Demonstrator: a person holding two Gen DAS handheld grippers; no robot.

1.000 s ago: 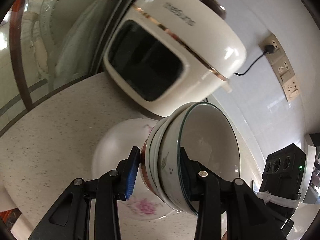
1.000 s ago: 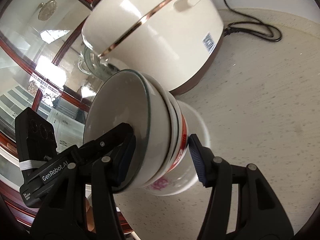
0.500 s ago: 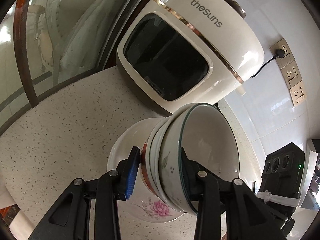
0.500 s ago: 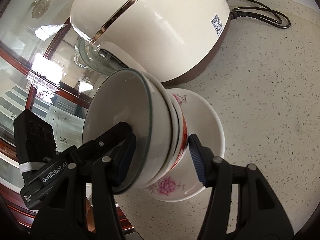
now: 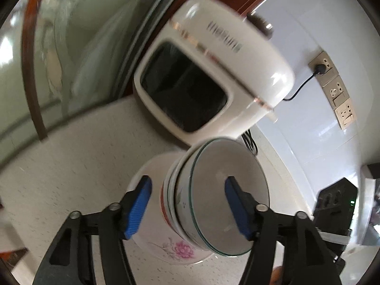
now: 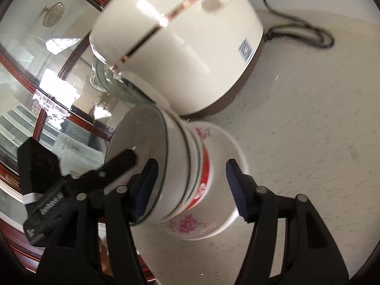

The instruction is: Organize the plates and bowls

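speckled countertop [image 6: 308,123] carried the appliance [image 5: 213,76] at its back edge. nested bowls [image 5: 213,190] now sat in the floral bowl [image 6: 206,223]; my left gripper [image 5: 187,204] and right gripper [image 6: 192,187] had both sprung apart, so stacking seemed done.

Pale speckled stone surface [image 5: 71,156], large white flower-painted bowl [image 5: 166,244] resting on it in the near middle, cream appliance [image 5: 213,71] with dark window standing just beyond at the far side, black cord [image 6: 306,33] coiled on the surface by the appliance.
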